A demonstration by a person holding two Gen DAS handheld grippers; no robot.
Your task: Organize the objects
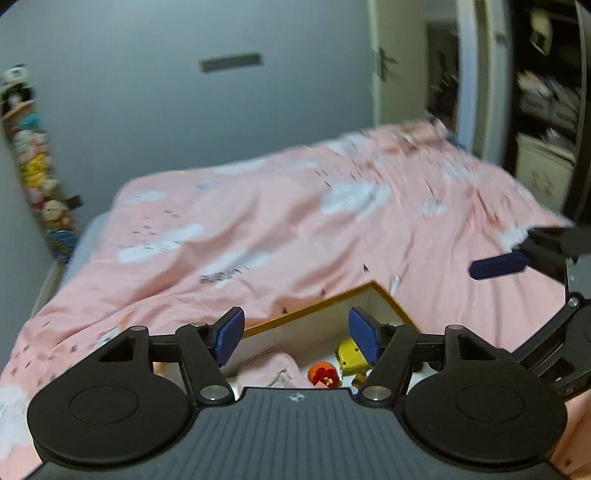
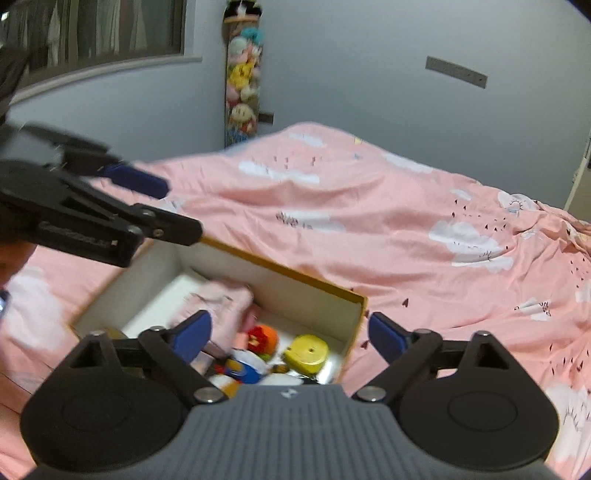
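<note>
A cardboard box (image 1: 314, 308) (image 2: 295, 275) with an orange rim and white inside lies on the pink bed. In it are a folded pink cloth (image 1: 269, 365) (image 2: 218, 302), a red-orange plush toy (image 1: 324, 374) (image 2: 263, 338), a yellow rounded object (image 1: 349, 356) (image 2: 308, 352) and a blue-and-white toy (image 2: 242, 365). My left gripper (image 1: 296, 336) hangs open above the box, nothing between its blue pads. My right gripper (image 2: 289, 336) is open wide over the box's near right corner, also empty. Each gripper shows in the other's view: a blue fingertip (image 1: 498, 266) at right, a blue pad (image 2: 136, 181) at upper left.
The pink bedspread (image 1: 258, 221) (image 2: 406, 240) with white clouds spreads beyond the box. A hanging column of plush toys (image 2: 242, 85) (image 1: 37, 162) is on the grey wall. A doorway and shelves (image 1: 546, 110) stand at far right, a window (image 2: 92, 29) at upper left.
</note>
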